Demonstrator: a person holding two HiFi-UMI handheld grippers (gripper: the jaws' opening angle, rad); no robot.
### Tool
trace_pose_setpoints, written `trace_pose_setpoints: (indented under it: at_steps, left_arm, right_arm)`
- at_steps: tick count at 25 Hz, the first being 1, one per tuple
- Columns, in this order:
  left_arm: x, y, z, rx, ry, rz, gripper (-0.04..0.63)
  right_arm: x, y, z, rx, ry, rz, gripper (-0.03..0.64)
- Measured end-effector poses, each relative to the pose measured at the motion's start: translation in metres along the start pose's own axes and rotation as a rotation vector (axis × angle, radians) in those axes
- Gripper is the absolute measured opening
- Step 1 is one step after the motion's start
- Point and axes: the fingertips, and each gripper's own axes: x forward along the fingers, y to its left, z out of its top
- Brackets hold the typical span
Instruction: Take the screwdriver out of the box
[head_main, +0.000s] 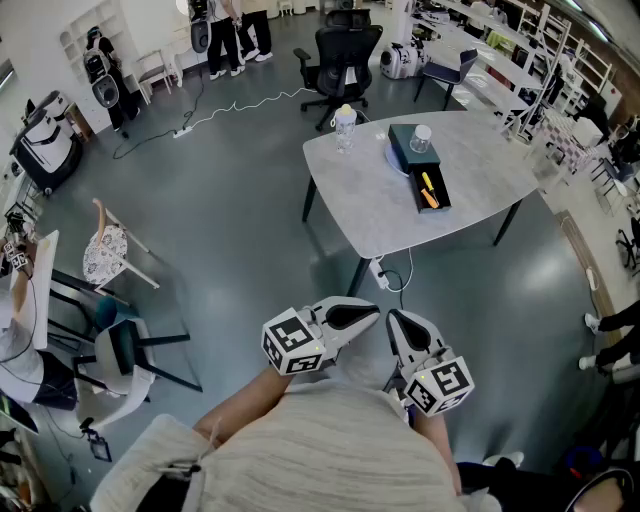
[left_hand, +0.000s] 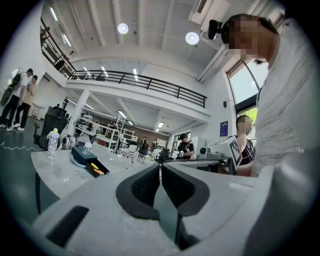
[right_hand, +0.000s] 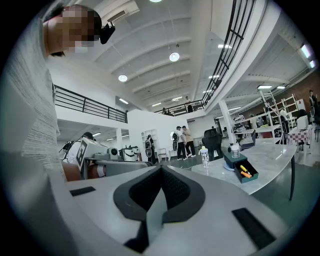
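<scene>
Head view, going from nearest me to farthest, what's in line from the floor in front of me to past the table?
White power strip on the floor → open drawer holding yellow and orange tools → dark box the drawer slides out of → black office chair beyond the table.

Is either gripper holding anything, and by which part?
Nothing is held. The left gripper and right gripper are both shut and empty; the screwdriver lies in the box.

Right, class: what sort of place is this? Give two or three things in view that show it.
Probably an open-plan lab or workshop hall: a railed mezzanine overhead, shelving racks beside long workbenches, and an office chair out on the floor.
</scene>
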Motion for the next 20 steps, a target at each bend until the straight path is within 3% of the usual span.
trace_pose_setpoints:
  at_steps: [12,20]
  left_arm:
    - [0.018,-0.002,-0.004,-0.009,0.018,0.001,0.025]
    - [0.058,-0.008,-0.007,-0.017,0.027,-0.003,0.025]
  right_arm:
    - [-0.007,-0.015,0.001,0.006,0.005,0.012,0.009]
    - [-0.031,-0.043,0.009,0.021,-0.033,0.025,0.011]
